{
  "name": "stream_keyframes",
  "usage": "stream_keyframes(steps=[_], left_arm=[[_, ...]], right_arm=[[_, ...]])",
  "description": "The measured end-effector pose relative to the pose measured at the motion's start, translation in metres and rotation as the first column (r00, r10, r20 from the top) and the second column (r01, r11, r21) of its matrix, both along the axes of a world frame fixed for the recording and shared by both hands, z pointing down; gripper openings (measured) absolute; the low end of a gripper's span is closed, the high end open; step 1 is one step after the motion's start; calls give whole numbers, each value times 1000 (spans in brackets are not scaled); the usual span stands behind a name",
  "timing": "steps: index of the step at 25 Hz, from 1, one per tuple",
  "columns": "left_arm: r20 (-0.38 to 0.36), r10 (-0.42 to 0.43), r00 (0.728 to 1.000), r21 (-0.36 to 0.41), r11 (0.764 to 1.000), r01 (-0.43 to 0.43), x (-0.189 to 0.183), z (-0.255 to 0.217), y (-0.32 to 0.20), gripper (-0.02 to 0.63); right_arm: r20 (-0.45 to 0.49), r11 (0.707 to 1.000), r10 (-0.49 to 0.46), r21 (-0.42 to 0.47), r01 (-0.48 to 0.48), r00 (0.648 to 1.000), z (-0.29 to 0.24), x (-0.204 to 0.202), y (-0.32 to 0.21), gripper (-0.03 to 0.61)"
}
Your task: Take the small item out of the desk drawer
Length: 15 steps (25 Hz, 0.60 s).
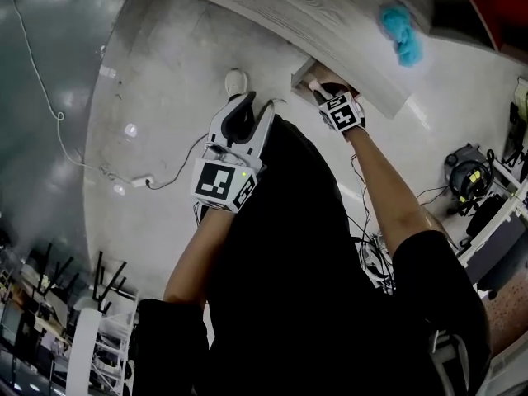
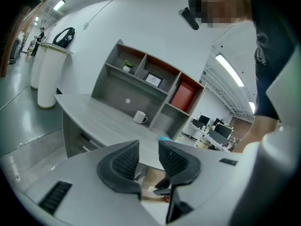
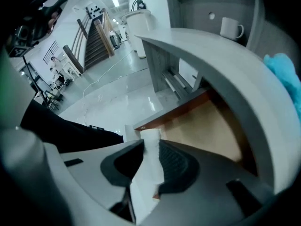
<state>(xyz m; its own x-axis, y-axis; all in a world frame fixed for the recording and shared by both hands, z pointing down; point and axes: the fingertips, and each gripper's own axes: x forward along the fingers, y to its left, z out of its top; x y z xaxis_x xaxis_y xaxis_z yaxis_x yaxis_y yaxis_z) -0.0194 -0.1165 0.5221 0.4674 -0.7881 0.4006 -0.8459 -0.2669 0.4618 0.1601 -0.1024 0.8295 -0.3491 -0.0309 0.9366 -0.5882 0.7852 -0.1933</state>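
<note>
- A blue cloth is lying on the desk at its right edge, just above the open drawer.
- A white mug is standing farther back on the desk, in front of a grey shelf unit with a red panel.
- The desk top is overhanging the drawer, so the right gripper is reaching in from under that edge.
- The right gripper is clenching a small white item between its pads; the item is sticking up past the jaw tips, at the drawer's near front edge, over its bare wooden bottom.
- The right arm is stretching forward and nearly straight, with its marker cube facing up.
- The left gripper is hanging nearer the body, released, with its jaws a little apart and nothing between them, pointing towards the desk.
- The left forearm is bending up from the elbow.
- A pale cable is trailing across the glossy grey floor on the left.
- The room is looking like a bright open office, with a staircase far off to the left.
</note>
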Motion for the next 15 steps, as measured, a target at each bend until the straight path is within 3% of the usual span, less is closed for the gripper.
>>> stream_keyframes(steps=[4, 11, 15], left_arm=[[-24, 24, 999, 12, 1000, -24, 3, -23, -5, 106], [-15, 163, 987, 69, 984, -162, 9, -66, -25, 106], [-18, 222, 975, 104, 970, -219, 8, -85, -45, 106]], right_arm=[[33, 997, 69, 36, -70, 997, -40, -2, -6, 101], [75, 979, 158, 117, -166, 985, -120, -6, -9, 103], [124, 949, 261, 147, -278, 957, -161, -8, -14, 103]])
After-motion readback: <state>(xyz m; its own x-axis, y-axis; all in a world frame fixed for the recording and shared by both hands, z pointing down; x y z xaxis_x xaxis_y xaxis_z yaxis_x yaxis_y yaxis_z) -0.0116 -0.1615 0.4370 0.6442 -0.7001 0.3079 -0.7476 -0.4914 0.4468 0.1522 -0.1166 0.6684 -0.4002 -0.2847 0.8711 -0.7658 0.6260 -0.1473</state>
